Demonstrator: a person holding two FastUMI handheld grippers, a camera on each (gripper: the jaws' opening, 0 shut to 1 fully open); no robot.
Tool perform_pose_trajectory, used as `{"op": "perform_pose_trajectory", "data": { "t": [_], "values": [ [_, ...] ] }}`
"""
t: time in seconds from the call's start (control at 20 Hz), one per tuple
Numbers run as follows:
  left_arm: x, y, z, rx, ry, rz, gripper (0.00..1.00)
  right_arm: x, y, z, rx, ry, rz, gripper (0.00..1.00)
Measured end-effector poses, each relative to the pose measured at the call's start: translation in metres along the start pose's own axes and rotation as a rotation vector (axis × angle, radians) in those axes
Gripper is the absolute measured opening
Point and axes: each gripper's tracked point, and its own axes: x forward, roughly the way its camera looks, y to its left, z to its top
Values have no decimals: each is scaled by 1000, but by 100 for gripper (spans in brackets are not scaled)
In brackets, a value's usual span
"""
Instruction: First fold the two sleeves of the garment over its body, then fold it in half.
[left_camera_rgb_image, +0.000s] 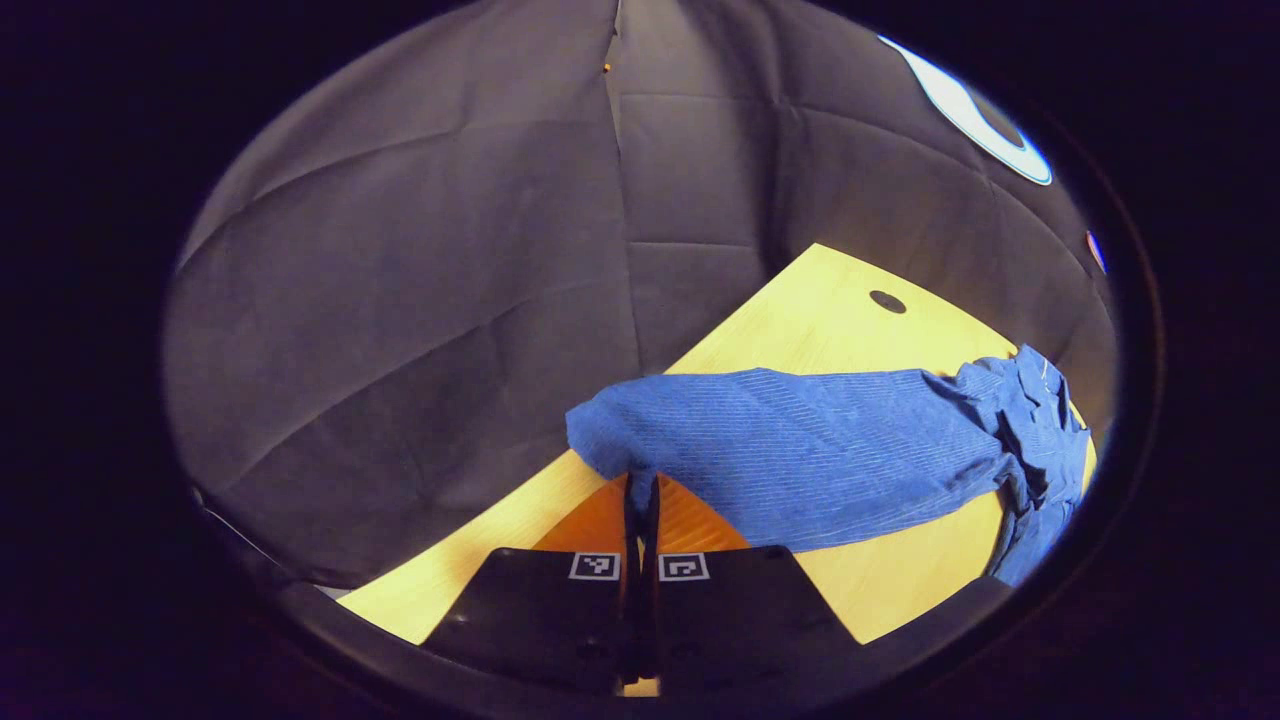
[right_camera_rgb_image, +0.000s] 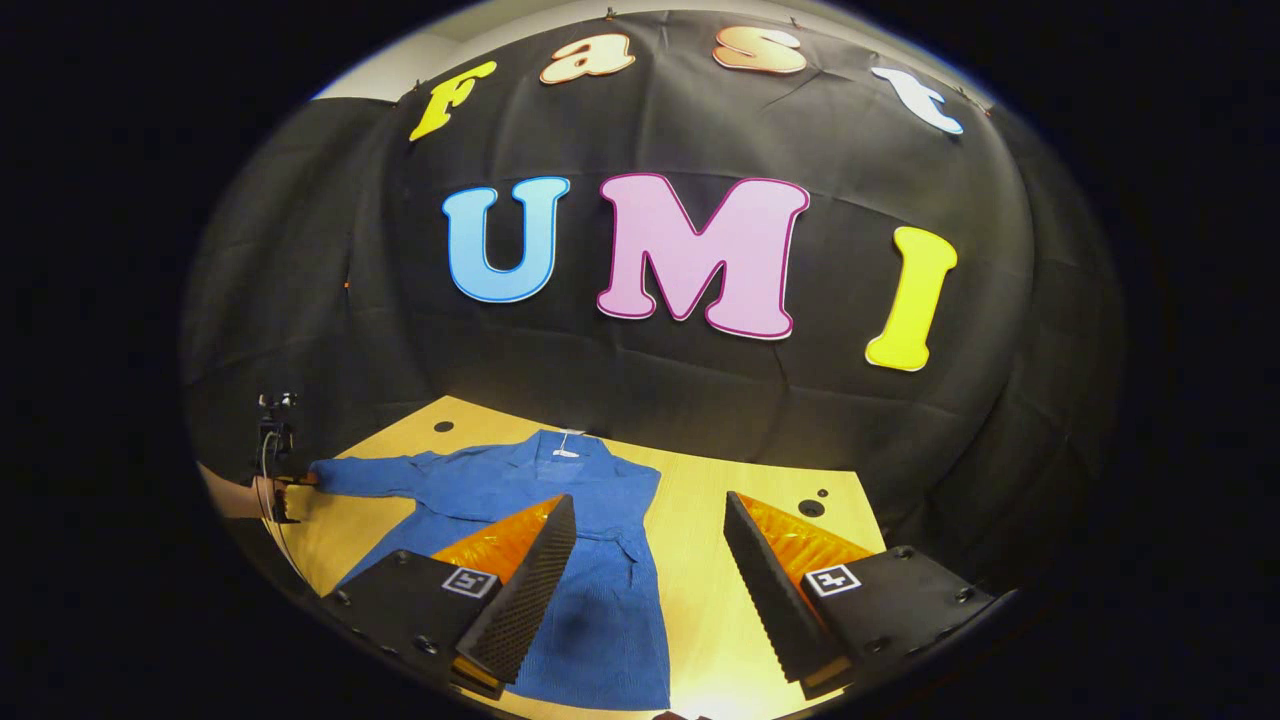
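A blue garment (right_camera_rgb_image: 610, 620) lies flat on the wooden table (right_camera_rgb_image: 690, 560), collar (right_camera_rgb_image: 565, 450) toward the wall. Its sleeve (right_camera_rgb_image: 380, 475) stretches out to the left. In the left gripper view this sleeve (left_camera_rgb_image: 800, 450) runs from the bunched body (left_camera_rgb_image: 1040, 440) to my left gripper (left_camera_rgb_image: 641, 485), which is shut on the cuff and holds it just above the table. In the right gripper view the left gripper (right_camera_rgb_image: 280, 490) and the hand (right_camera_rgb_image: 235, 497) holding it sit at the sleeve's end. My right gripper (right_camera_rgb_image: 650, 503) stands open over the garment's right edge, with nothing between its fingers.
The black cloth wall rises close behind the table on the far side. Small round holes (right_camera_rgb_image: 811, 508) (right_camera_rgb_image: 443, 427) mark the far corners of the tabletop; one hole (left_camera_rgb_image: 887, 301) lies beyond the sleeve. Bare wood (right_camera_rgb_image: 720, 640) runs to the right of the garment.
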Motion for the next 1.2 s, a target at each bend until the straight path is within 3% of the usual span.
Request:
{"op": "perform_pose_trajectory", "data": {
  "t": [0.25, 0.4, 0.55, 0.75, 1.2],
  "values": [
    [-35, -50, 43, 94, -55, -120, 0, -1, 2, 5, 34, -18, 15, 95],
    [-65, -101, 81, 70, -114, -220, 0, -5, -2, 7, 62, -18, 25, 95],
    [-96, -162, 97, 155, -142, -300, 0, -7, -14, 12, 78, -31, 19, 95],
    [-138, -251, 100, 245, -145, -463, 0, -9, -32, 13, 102, -23, 23, 95],
    [-168, -451, 69, 399, -123, -631, 0, -12, -80, 6, 115, -8, 12, 95]
  ]
}}
